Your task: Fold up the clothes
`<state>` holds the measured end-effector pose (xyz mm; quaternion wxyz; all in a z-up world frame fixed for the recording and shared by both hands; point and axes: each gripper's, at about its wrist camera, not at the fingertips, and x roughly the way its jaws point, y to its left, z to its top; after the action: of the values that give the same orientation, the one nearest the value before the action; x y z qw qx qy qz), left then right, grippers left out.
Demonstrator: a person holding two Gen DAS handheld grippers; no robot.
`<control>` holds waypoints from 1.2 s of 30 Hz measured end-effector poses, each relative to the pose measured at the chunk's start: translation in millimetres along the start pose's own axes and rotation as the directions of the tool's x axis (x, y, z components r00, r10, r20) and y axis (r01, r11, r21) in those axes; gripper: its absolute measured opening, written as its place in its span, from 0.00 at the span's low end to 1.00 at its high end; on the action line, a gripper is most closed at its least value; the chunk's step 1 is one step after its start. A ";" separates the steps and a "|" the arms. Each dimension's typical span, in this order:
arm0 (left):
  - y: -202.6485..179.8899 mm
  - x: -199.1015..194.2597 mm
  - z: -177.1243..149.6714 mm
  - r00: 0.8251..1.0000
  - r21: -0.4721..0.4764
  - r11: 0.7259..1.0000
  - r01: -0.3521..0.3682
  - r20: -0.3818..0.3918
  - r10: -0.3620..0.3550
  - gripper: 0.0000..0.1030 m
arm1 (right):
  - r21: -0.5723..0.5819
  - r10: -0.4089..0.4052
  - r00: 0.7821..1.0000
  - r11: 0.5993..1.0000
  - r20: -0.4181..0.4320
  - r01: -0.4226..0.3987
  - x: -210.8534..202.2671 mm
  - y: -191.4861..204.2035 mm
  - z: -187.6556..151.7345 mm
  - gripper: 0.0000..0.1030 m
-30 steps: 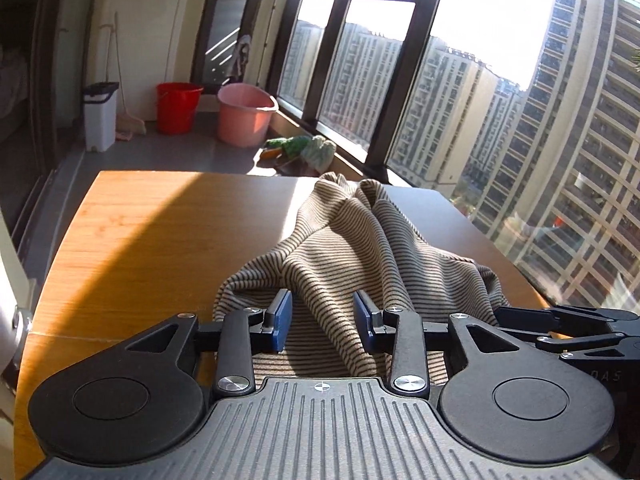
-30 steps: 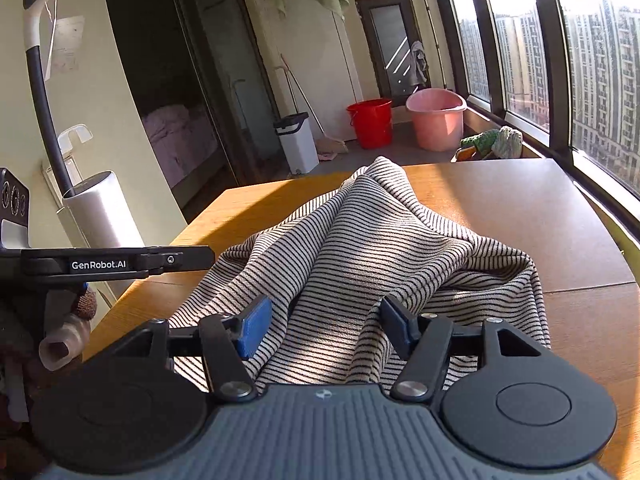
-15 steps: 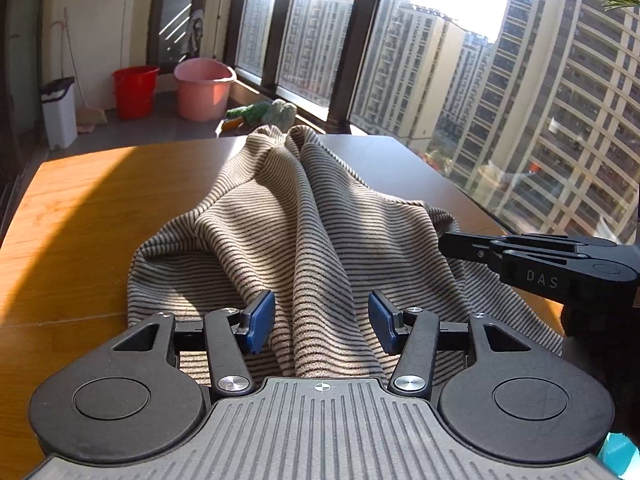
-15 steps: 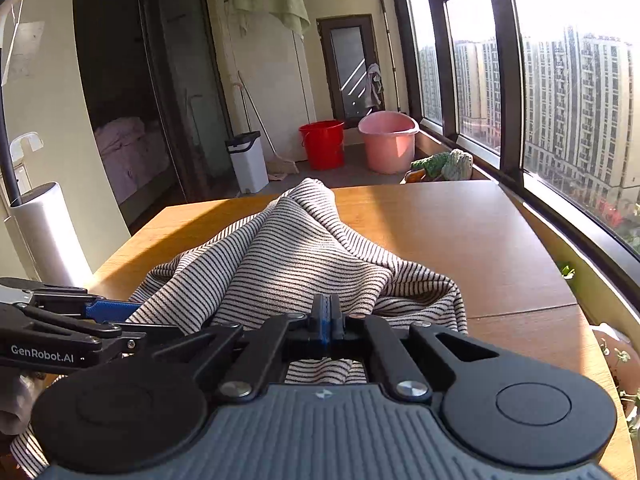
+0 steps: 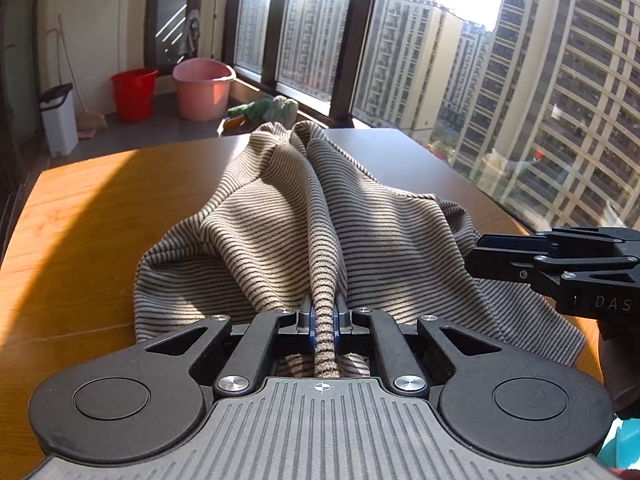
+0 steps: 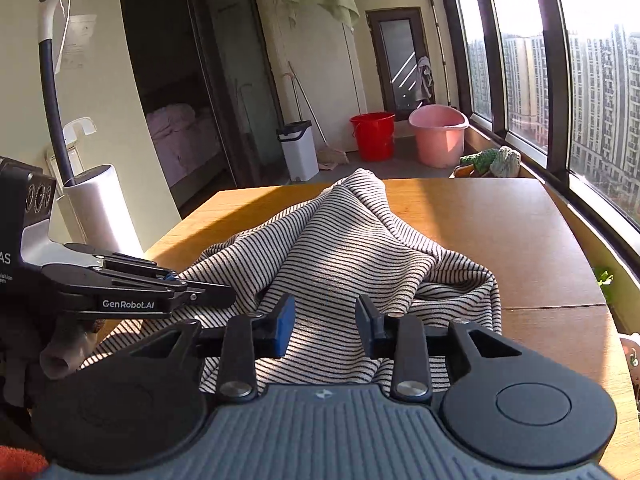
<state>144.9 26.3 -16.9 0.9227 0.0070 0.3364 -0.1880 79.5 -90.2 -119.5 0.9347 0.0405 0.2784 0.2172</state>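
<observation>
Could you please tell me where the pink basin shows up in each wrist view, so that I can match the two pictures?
Left wrist view: pink basin upper left, on the floor beyond the table, right of the red bucket.
Right wrist view: pink basin upper centre-right, by the window.
Shared landmark: that red bucket, just left of it in both.

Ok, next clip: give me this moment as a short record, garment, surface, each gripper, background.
garment: striped shirt, bunched in a heap, unfolded
surface: wooden table, part sunlit
left gripper: shut on a ridge of the shirt
right gripper: jaws opening, shirt lies between them, pads not pressing it
background: red bucket, pink tub, white bin on the floor past the table
fold: not yet begun
</observation>
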 end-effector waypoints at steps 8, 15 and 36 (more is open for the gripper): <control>65.7 -43.9 41.6 0.951 -0.069 0.967 -0.247 0.173 0.255 0.08 | -0.244 0.035 0.997 0.968 -0.072 -0.051 18.0 67.0 -1.6 0.54; 121.3 -67.5 85.4 0.819 -0.132 0.871 -0.473 0.300 0.490 0.10 | -0.239 -0.152 0.988 0.961 -0.031 0.141 84.2 68.9 14.2 0.41; 66.0 79.8 21.9 0.970 -0.157 0.958 0.239 -0.016 -0.244 0.85 | -0.315 -0.568 0.817 0.762 0.097 0.567 110.7 -10.4 93.6 0.00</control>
<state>237.8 57.3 -57.2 0.8846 -0.1021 0.3643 -0.2726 216.9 -47.9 -98.4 0.9491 -0.2026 0.2391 -0.0321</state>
